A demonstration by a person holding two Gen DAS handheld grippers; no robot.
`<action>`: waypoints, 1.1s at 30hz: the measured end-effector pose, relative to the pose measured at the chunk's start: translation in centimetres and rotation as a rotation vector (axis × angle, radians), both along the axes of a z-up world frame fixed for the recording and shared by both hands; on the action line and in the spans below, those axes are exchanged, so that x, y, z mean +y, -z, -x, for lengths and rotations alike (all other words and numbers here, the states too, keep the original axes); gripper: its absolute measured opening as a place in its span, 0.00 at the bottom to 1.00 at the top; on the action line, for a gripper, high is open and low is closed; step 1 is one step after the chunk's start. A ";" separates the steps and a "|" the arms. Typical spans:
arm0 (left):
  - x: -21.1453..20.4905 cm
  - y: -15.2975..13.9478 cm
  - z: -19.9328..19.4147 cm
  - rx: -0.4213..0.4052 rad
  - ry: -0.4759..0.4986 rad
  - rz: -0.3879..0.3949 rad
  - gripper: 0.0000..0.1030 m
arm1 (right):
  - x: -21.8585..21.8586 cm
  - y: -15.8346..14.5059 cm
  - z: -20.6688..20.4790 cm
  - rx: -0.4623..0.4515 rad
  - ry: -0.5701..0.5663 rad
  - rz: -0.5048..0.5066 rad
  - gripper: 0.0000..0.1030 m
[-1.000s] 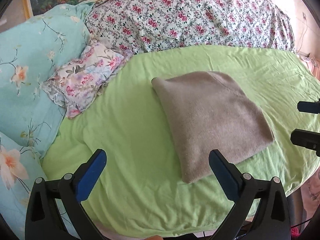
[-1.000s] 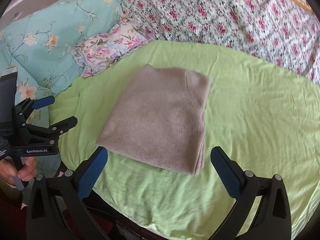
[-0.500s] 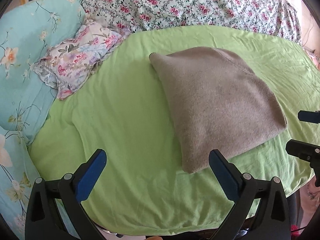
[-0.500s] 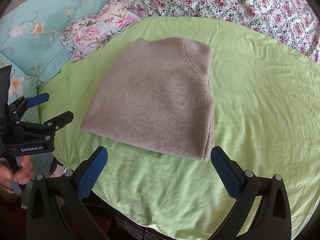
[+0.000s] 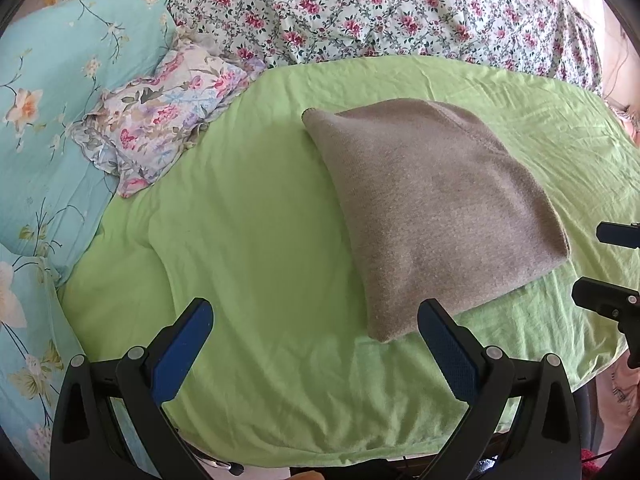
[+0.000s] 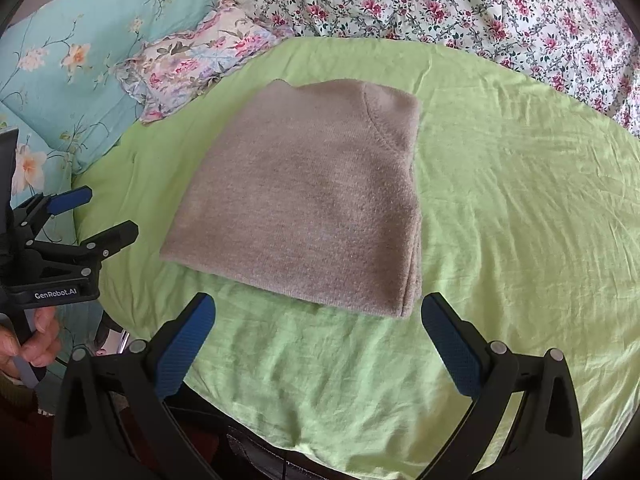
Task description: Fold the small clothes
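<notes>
At the far left, a turquoise floral quilt (image 5: pixel 60 128) is bunching against a small ruffled floral pillow (image 5: pixel 160 128), and both are crowding the edge of the green sheet (image 5: pixel 248 220) that is covering the bed. The left gripper (image 5: pixel 316 344) is hovering over bare sheet with its fingers spread wide and holding nothing; its right finger is sitting just beside the near corner of the folded grey-brown sweater (image 5: pixel 436 208).

The sweater is lying in the middle of the green sheet as a compact, roughly square bundle, and in the right wrist view its stacked layers are showing along the right-hand edge (image 6: pixel 416 240). The right gripper (image 6: pixel 318 340) is hanging just short of the near edge of the sweater, its fingers likewise wide apart and empty.

The fold is looking close to finished, so the main risk is probably undoing it. If either gripper is closing on only the top layer, a lift could peel that layer back and let the bundle sag open. Pinching too low could catch the loose, wrinkled sheet together with the knit and drag both. The soft fabric is likely to slump if it is being carried by one corner. A push leftward could shove the sweater into the pillow and skew its edges.

To the far right, a rose-print cover (image 6: pixel 520 20) is lying behind the sheet, well apart from the sweater.
</notes>
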State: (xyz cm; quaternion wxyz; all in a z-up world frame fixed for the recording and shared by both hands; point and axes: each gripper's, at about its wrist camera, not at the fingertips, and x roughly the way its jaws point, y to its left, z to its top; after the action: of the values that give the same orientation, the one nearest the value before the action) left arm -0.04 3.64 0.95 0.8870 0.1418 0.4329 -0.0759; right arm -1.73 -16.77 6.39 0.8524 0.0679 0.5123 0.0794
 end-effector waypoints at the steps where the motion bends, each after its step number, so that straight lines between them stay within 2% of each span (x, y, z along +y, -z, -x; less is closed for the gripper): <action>1: 0.0 -0.1 0.0 -0.002 0.001 0.002 0.99 | -0.1 0.0 0.0 0.000 -0.002 0.000 1.00; 20: -0.3 -0.4 0.3 -0.006 0.016 0.012 0.99 | 0.2 -0.4 0.0 -0.011 0.000 0.027 1.00; 27: -0.3 -0.2 0.1 -0.005 0.018 0.009 0.99 | 0.1 -0.7 0.1 -0.031 0.008 0.080 1.00; 33: -0.2 -0.3 0.1 -0.008 0.017 0.011 0.99 | 0.2 -0.6 0.0 -0.028 0.007 0.088 1.00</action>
State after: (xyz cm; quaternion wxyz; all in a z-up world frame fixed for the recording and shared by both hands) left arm -0.19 3.40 1.20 0.8888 0.1410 0.4276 -0.0853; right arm -1.74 -16.54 7.02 0.8620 0.0310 0.5030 0.0547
